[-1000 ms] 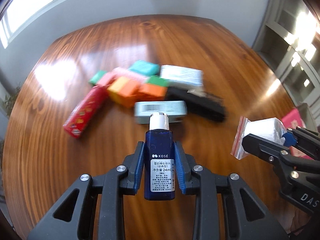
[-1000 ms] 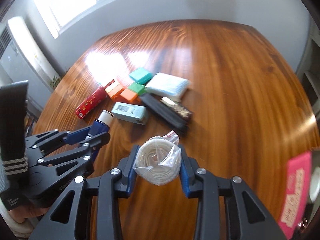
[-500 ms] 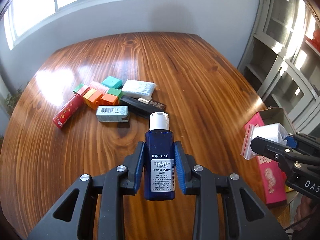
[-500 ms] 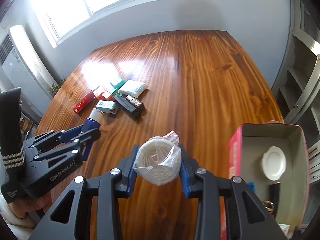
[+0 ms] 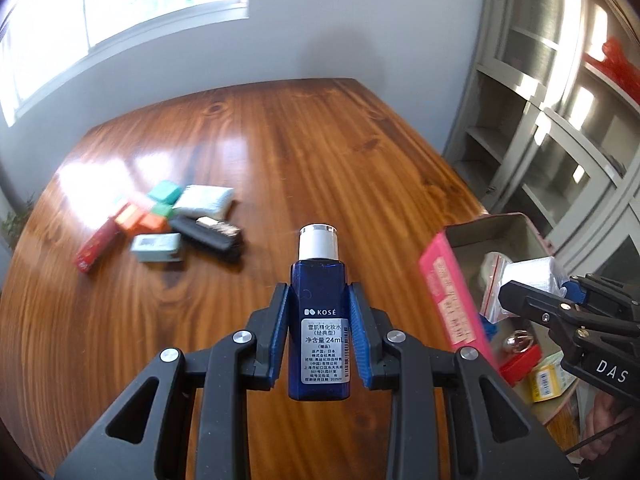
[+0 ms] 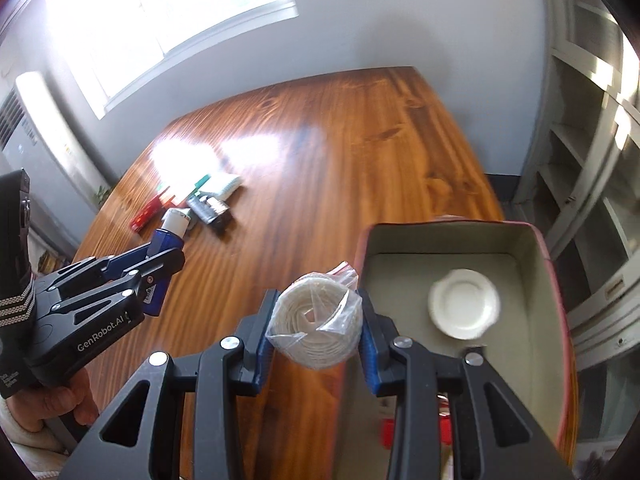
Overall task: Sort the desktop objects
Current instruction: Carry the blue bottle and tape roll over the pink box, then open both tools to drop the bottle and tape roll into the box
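Right claw [image 6: 316, 328], gripping bagged cord roll [image 6: 314, 326], sits at box [image 6: 536, 248] left rim; left claw [image 5: 319, 330] w/ bottle [image 5: 319, 320] farther left.

Left tongs [image 5: 319, 334] clamped and angled downward, right tongs [image 6: 316, 326] likewise clamped, side by side

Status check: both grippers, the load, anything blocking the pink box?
Left gripper shut on blue Kose bottle. Right gripper shut on bagged white coil, at pink box rim. Drop path looks clear.
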